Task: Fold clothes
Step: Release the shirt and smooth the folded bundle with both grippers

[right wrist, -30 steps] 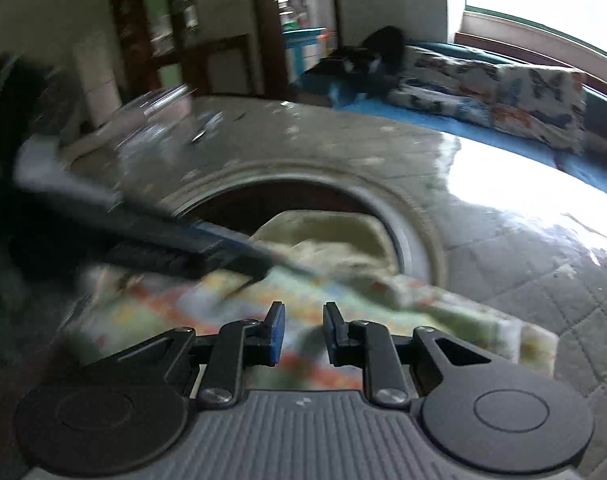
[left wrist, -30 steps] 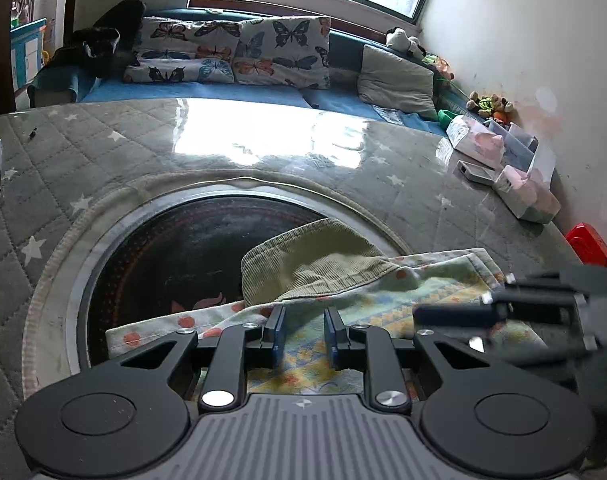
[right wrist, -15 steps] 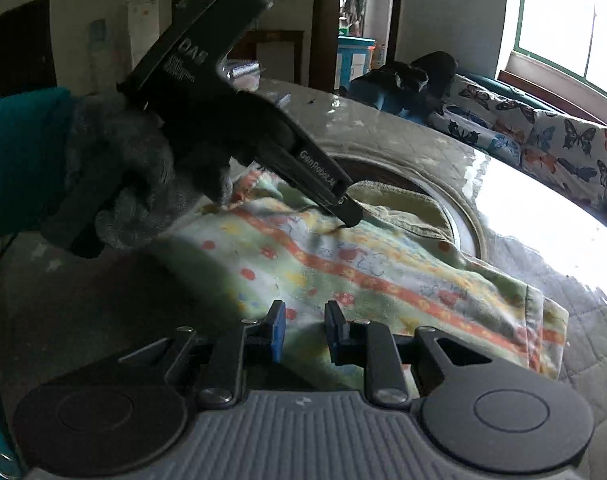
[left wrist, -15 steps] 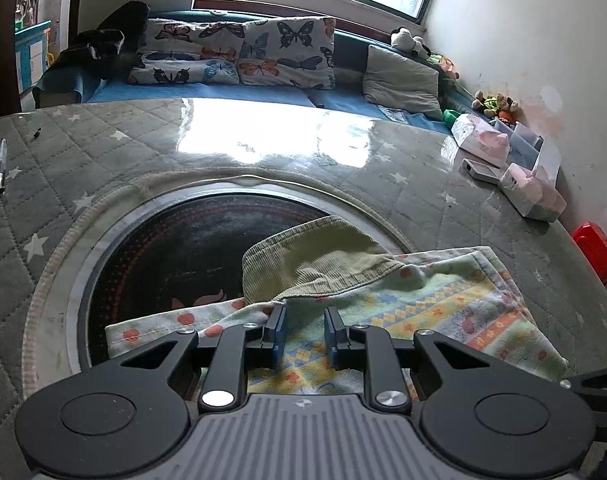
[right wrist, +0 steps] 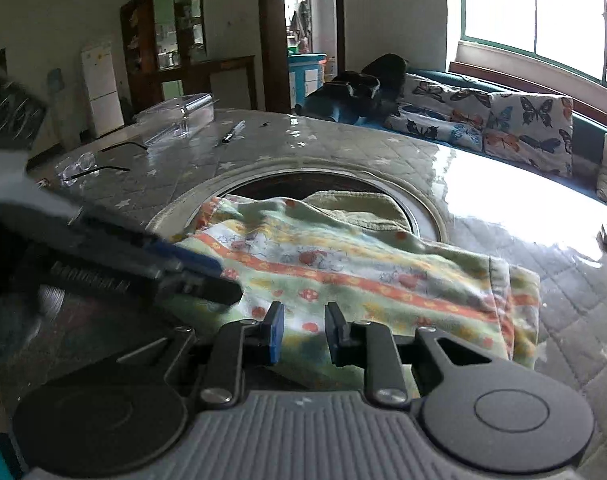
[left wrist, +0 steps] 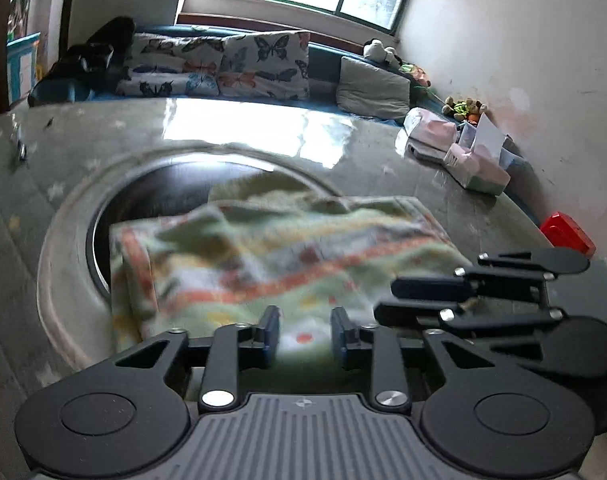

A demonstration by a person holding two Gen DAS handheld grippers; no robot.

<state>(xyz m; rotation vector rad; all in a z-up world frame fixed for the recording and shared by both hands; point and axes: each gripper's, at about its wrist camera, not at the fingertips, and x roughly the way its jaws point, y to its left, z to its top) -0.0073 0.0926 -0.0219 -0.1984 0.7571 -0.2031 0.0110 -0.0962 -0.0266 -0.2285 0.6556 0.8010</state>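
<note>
Folded cloth on the counter, both grippers at its near edge

From the left: the left gripper [left wrist: 305, 334] hangs over the near hem of the cloth [left wrist: 279, 256], fingers narrowly parted with nothing between them. The cloth lies doubled into a rough rectangle, partly over the dark round inset [left wrist: 159, 188] of the counter [left wrist: 263, 128], an olive garment [right wrist: 355, 206] under its far side. The right gripper [right wrist: 301, 330] matches it, fingers a narrow gap apart and empty. This fits either a pause between folds or a finished fold; any further fold calls for pinching a hem.
</note>
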